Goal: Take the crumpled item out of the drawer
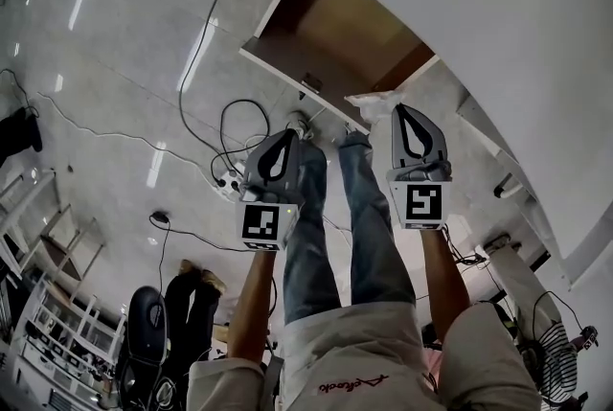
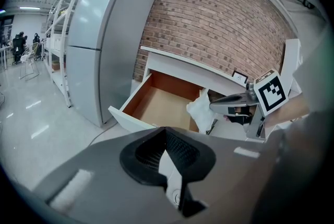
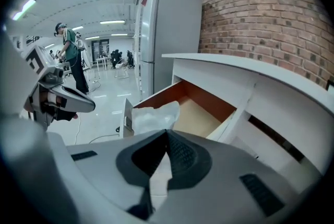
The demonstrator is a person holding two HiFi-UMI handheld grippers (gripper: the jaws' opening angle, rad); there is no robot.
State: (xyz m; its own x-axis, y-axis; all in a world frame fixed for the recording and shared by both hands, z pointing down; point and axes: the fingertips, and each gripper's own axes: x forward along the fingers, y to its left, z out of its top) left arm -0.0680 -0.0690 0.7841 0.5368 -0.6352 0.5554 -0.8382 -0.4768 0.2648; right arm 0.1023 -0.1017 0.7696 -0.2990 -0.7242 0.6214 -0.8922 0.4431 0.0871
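At drawer's point(image 1: 326, 26) rim, crumpled white wad point(image 1: 375, 102)

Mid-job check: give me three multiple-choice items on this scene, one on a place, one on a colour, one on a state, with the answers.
1. Where is the crumpled item?
A. at the right gripper's tip, by the drawer's front edge
B. deep at the drawer's back
C. in the left gripper

2. What colour is the drawer's inside?
A. blue
B. brown
C. green

3. How does the left gripper stand?
A. wide open
B. shut on the crumpled item
C. jaws together, nothing between

Answers:
1 A, the white wad sits right at the closed tip in the right gripper view.
2 B, brown panels show in the left gripper view.
3 C, its tips meet in its own view.
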